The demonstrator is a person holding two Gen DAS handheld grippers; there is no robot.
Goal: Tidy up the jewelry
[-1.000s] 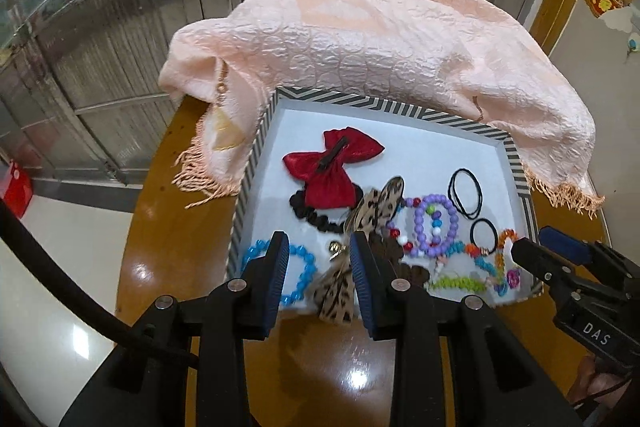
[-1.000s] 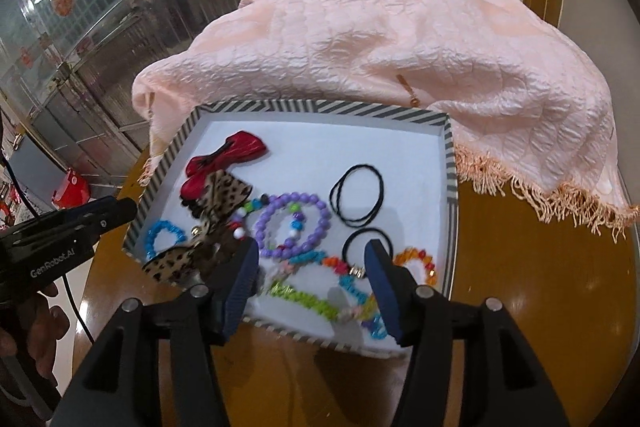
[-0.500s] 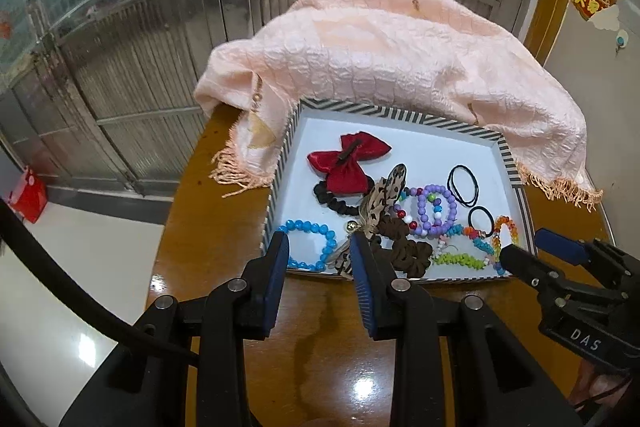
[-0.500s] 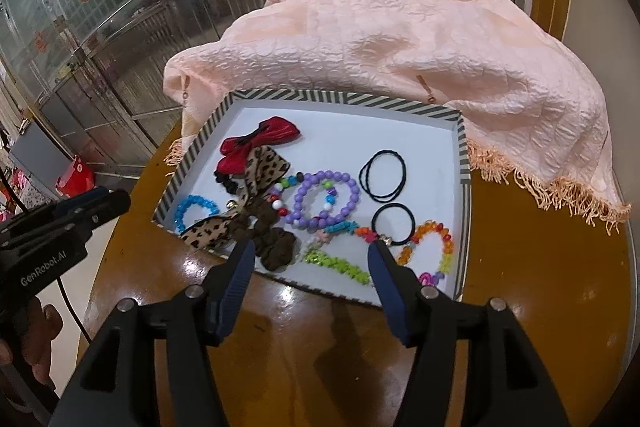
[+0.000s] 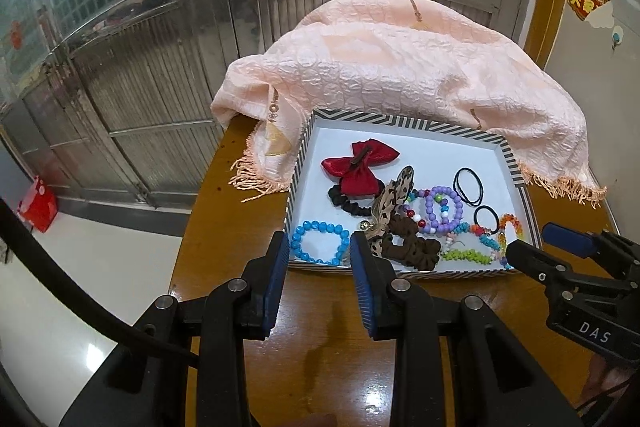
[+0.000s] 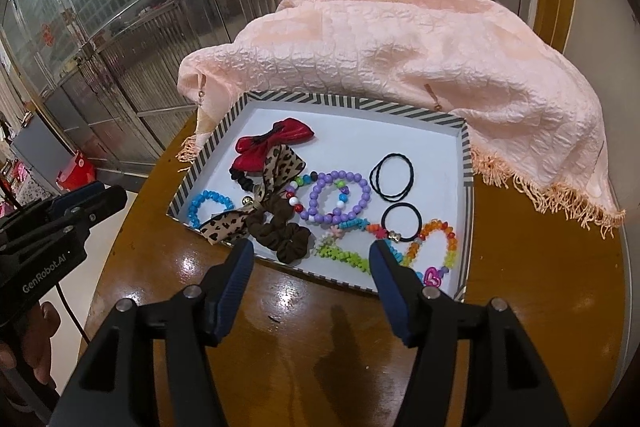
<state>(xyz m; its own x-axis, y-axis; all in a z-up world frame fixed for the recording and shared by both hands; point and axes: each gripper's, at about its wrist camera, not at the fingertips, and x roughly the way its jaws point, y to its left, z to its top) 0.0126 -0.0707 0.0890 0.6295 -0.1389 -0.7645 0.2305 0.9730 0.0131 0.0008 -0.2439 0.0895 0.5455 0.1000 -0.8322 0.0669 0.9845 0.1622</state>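
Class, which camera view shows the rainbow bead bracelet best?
The right wrist view: the rainbow bead bracelet lies almost wholly in sight in the striped tray. In the left wrist view the right gripper hides part of it.

"DAS" marks the right hand-held gripper (image 5: pixel 560 247); "GenRobot.AI" the left hand-held gripper (image 6: pixel 92 203).

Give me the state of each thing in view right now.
left gripper: open, empty.
right gripper: open, empty, fingers just widened.
striped tray: uncovered, on table.
pink scarf: draped behind tray.
red bow: lying in tray.
purple bracelet: lying in tray.
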